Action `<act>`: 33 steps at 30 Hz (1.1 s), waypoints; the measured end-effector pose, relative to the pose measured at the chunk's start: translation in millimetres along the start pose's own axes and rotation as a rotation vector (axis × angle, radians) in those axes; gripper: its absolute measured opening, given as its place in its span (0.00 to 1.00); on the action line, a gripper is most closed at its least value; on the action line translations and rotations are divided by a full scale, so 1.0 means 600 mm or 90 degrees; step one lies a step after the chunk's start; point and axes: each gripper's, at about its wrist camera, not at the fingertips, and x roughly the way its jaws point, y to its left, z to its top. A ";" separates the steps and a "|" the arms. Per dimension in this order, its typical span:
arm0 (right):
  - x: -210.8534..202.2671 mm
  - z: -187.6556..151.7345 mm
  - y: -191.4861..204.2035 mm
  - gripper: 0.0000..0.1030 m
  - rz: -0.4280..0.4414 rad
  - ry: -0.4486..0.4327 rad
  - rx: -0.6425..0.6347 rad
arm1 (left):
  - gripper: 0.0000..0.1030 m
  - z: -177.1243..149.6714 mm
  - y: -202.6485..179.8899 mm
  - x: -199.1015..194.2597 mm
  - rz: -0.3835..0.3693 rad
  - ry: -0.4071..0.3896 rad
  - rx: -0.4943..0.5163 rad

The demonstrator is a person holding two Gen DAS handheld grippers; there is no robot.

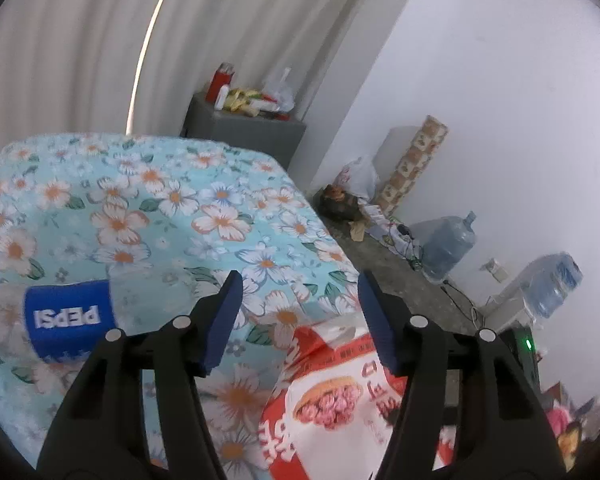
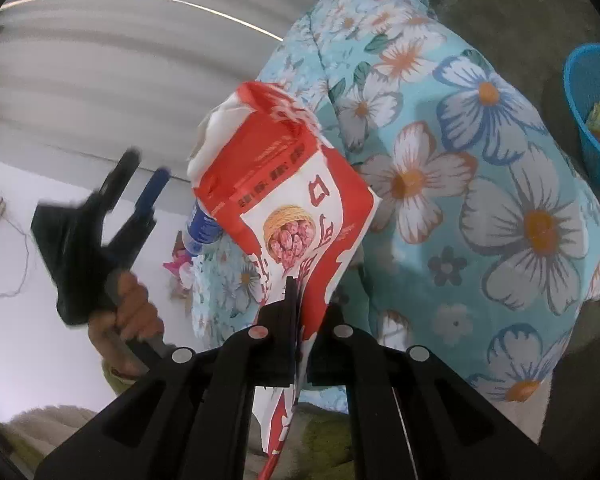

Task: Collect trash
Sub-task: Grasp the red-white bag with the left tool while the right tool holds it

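A clear bottle (image 1: 64, 320) with a blue label is seen lying on its side on the flowered cloth (image 1: 152, 208) that covers the surface, to the left of the left gripper (image 1: 300, 312), whose jaws are held partly apart with nothing pressed between them. A red and white snack bag (image 2: 288, 208) is pinched at its lower edge by the right gripper (image 2: 296, 320), whose jaws are shut flat on the foil, and the bag is held up over the cloth. The step in hand is judged to be the carrying off of the bag. A blue basket (image 2: 584, 100) with scraps already in it is seen on the floor at far right, well apart from the bag; the next move is judged to call for the bag to be carried over it and released, with the bottle left for the free jaws.
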 end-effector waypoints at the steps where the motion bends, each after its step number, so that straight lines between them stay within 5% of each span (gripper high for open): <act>1: 0.007 0.002 0.004 0.04 -0.004 -0.002 -0.012 | 0.51 0.005 -0.001 0.010 0.005 0.004 0.001; 7: -0.001 -0.014 0.026 0.05 -0.043 -0.017 -0.112 | 0.50 0.028 -0.006 0.086 0.042 0.071 0.028; 13: -0.008 -0.016 0.030 0.06 -0.034 -0.028 -0.145 | 0.50 0.007 -0.008 0.144 -0.006 0.180 0.043; 25: 0.001 -0.003 -0.017 0.06 0.004 -0.029 -0.046 | 0.50 -0.057 -0.048 0.066 -0.132 0.214 0.080; 33: 0.001 -0.002 -0.056 0.13 0.000 -0.029 0.045 | 0.49 -0.124 -0.060 0.051 -0.125 0.228 0.100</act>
